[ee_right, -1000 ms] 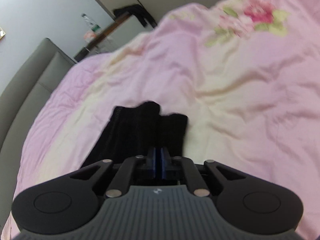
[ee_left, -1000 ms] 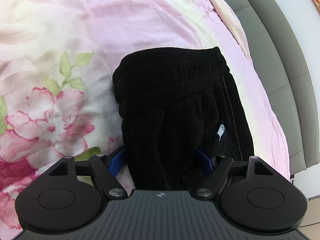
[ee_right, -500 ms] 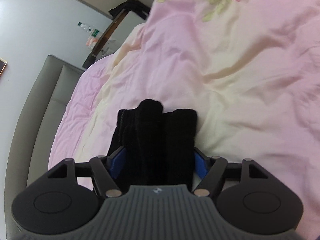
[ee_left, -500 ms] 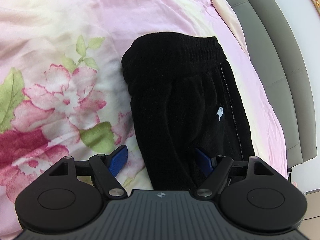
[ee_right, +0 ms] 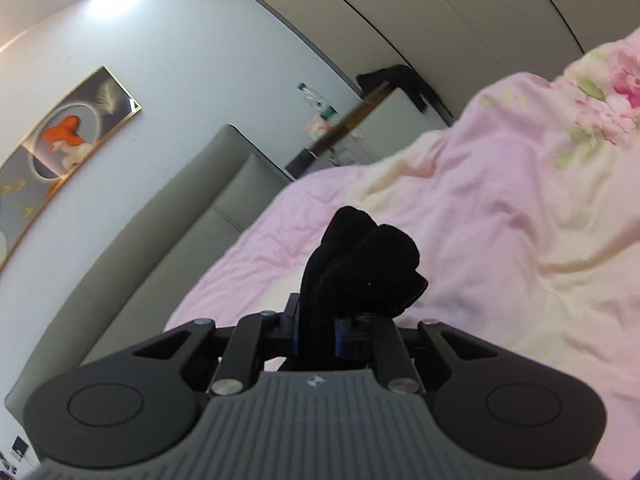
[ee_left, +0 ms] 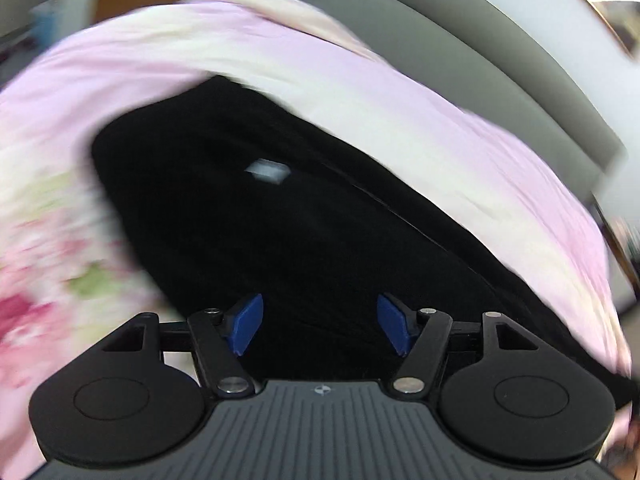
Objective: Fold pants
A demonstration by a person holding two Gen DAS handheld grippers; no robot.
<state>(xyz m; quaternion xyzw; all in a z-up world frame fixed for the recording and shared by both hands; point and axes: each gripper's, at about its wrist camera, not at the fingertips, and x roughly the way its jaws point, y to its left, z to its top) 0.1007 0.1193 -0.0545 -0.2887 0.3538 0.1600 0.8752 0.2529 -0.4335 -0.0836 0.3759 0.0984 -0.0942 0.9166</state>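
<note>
Black pants (ee_left: 280,216) lie on the pink floral bedcover (ee_left: 460,128), blurred by motion in the left wrist view; a small white label (ee_left: 267,170) shows on them. My left gripper (ee_left: 320,324) hovers over the cloth with its blue pads (ee_left: 246,322) apart and its jaws closing; nothing is pinched between them. In the right wrist view my right gripper (ee_right: 316,334) has closed on a bunched end of the pants (ee_right: 360,264), which sticks up above the fingers, lifted off the bedcover (ee_right: 500,220).
A grey padded headboard (ee_right: 160,240) runs along the bed's left side below a framed picture (ee_right: 60,140). A bedside cabinet (ee_right: 360,116) with a bottle and dark clothing on it stands behind. The bedcover stretches away to the right.
The left wrist view swung and rolled, blurring, and the pads came closer together. The right gripper opened around the pants' end, then closed on it and tilted up, lifting it.
</note>
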